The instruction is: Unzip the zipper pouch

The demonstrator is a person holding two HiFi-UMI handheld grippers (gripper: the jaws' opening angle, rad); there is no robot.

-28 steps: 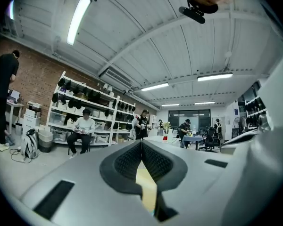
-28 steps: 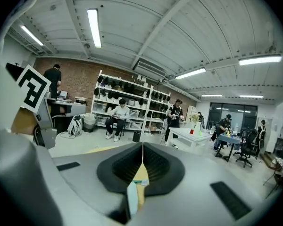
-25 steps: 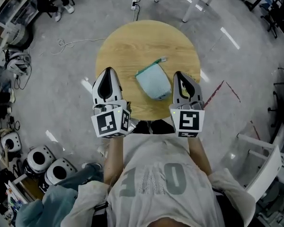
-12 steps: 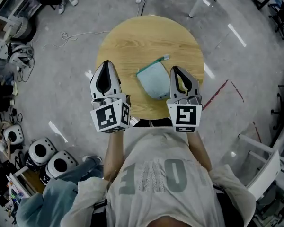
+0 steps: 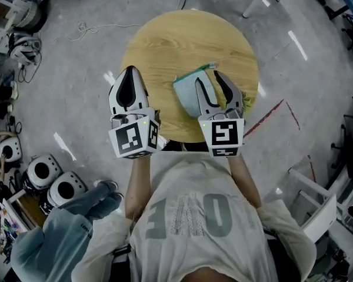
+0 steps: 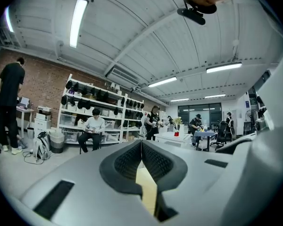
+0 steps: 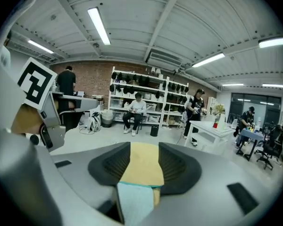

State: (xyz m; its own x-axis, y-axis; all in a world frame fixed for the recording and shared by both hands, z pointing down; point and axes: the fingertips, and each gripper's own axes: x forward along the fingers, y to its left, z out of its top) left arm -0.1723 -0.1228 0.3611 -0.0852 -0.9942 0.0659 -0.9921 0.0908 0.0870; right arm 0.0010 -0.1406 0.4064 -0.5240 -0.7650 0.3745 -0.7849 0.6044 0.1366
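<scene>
Right hand-held gripper [image 5: 209, 82] hangs over the teal zipper pouch [image 5: 186, 93] w/ jaws opening, pouch edge between them but not pinched — prob. lining up on the zip end. Left hand-held gripper [image 5: 128, 70] sits at 8 o'clock, jaws together, empty. Round wooden surface [image 5: 165, 40] — pouch at its 6 o'clock; grey workshop floor [image 5: 76, 87], cables [image 5: 85, 27] at 11 o'clock.

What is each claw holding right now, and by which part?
Nothing is held. The left claw is shut and empty; the right claw has its jaws opening over the pouch, its edge between them, unpinched.
</scene>
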